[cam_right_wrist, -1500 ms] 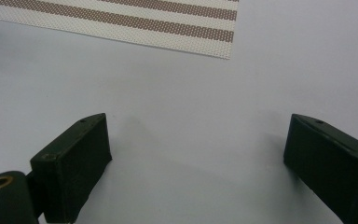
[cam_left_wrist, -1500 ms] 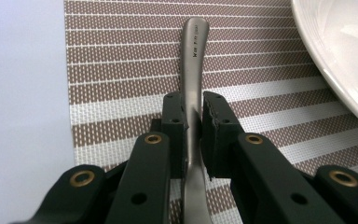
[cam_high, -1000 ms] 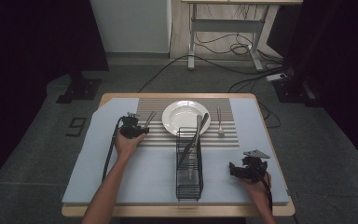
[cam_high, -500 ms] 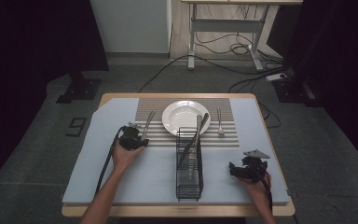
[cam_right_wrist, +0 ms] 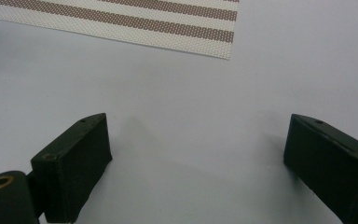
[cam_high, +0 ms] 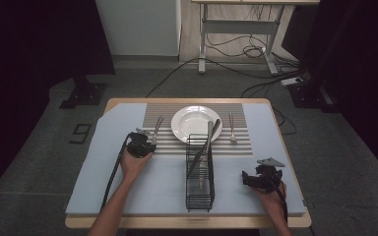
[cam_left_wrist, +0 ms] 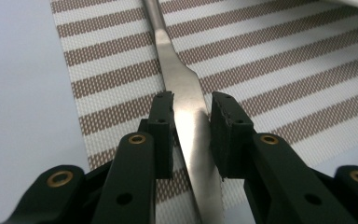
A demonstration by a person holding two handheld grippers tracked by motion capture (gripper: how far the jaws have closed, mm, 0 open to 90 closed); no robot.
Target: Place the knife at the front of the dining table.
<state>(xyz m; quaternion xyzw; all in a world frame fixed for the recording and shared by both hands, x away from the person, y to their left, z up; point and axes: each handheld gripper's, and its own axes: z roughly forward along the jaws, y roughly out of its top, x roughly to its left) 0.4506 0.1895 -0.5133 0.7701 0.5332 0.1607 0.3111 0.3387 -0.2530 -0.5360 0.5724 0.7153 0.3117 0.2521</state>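
Since the earlier frames the left gripper has drawn back toward the person along the knife, which lies on the striped placemat left of the white plate; its jaws straddle the handle with a small gap each side, not clenched. The right gripper has stayed low over the pale blue mat, jaws spread wide. The wooden table stands on grey floor strewn with cables.

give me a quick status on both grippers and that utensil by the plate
Left gripper straddling the utensil handle on the striped mat, not closed. Right gripper open, empty. Nothing in the way.
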